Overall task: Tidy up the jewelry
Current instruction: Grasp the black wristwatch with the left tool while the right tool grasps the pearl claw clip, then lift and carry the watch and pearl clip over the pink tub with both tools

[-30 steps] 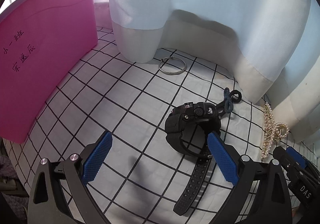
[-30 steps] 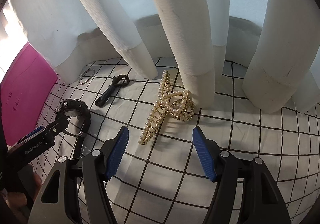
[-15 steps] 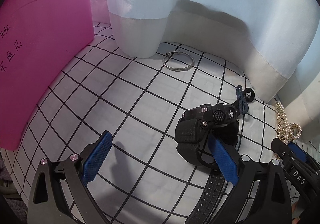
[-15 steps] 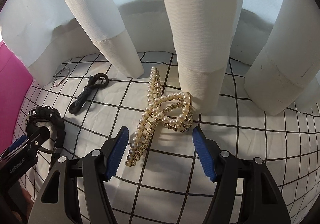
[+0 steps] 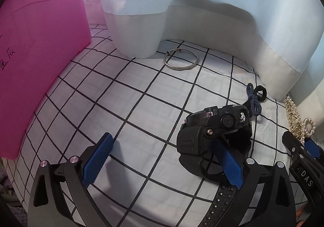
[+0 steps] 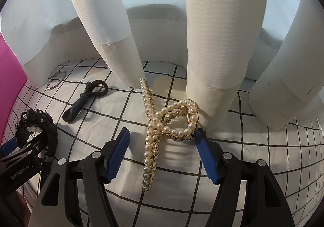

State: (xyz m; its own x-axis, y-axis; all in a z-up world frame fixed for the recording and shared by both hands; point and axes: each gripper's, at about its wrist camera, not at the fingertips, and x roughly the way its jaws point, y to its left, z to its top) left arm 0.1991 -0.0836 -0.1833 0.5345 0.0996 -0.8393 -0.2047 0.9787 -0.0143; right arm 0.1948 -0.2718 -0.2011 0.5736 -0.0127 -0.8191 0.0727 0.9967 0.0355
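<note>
Beside the curtain (image 6: 214,48), our right claw (image 6: 162,154) has dropped around the pearl clip (image 6: 162,125), still apart; our left claw (image 5: 164,162), also apart, nears the watch (image 5: 214,129).

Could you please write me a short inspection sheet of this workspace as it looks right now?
Surface: white cloth with black grid lines.
Job's things: black watch, pearl hair clip, silver bangle, dark hair tie, all lying apart on the cloth.
Clutter: nothing seen.
Grippers: left gripper open, one finger against the watch; right gripper open, straddling the hair clip, pads not pressing.
Cables: nothing seen.
Surroundings: white curtain hanging behind; pink bin with handwriting at the cloth's edge.
</note>
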